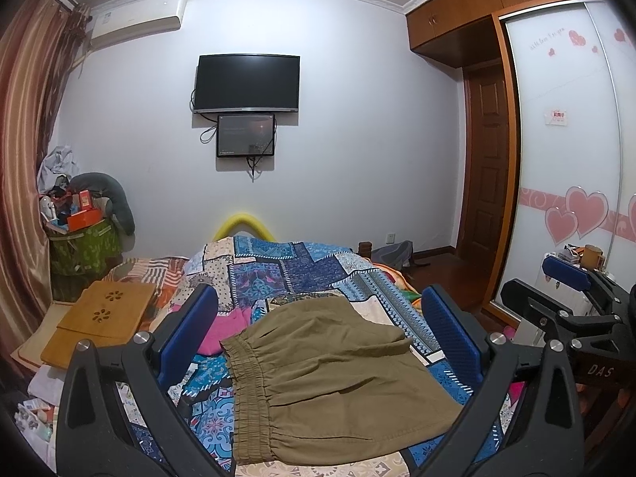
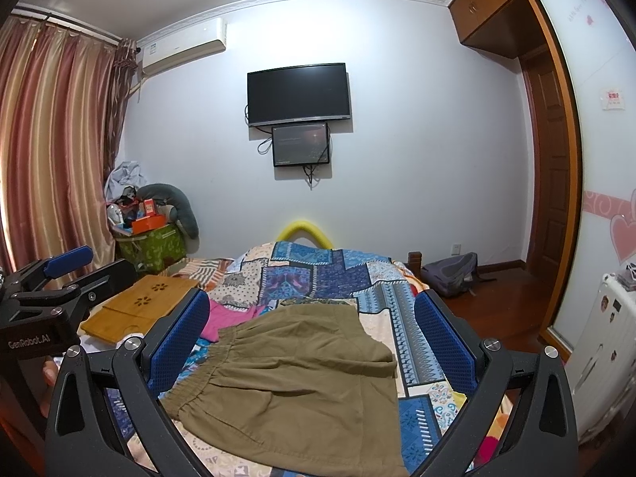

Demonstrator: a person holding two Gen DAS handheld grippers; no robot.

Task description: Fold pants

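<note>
**Brown pants lie folded on the bed, both grippers held wide open above them**

The pants (image 1: pixel 330 373) are olive brown. They lie on the bed (image 1: pixel 302 274), on top of a blue patchwork quilt (image 1: pixel 318 266). They look folded into a short, wide shape. The stretchy waistband (image 1: pixel 248 389) runs down the left side, and a folded edge (image 1: pixel 381 342) sits on the right, farther back.

The left gripper (image 1: pixel 318 338) hangs over the near end of the pants. Its two blue fingers (image 1: pixel 187 338) stand far apart, one on each side of the cloth, and they hold nothing. I cannot tell if they touch the pants.

The right gripper (image 2: pixel 314 342) is the same. Its blue fingers (image 2: pixel 445 342) are spread wide with the pants (image 2: pixel 302 381) between them, and nothing is in its grip. The two grippers are side by side; each one shows at the edge of the other's view.

A pink cloth (image 2: pixel 226 318) lies just past the waistband. A wooden board (image 2: pixel 135 306) with flower-shaped holes rests on the left side of the bed. A dark TV (image 2: pixel 299 93) hangs on the far wall with a smaller screen (image 2: pixel 301 145) under it. A gray backpack (image 2: pixel 451 274) sits on the floor to the right.
</note>
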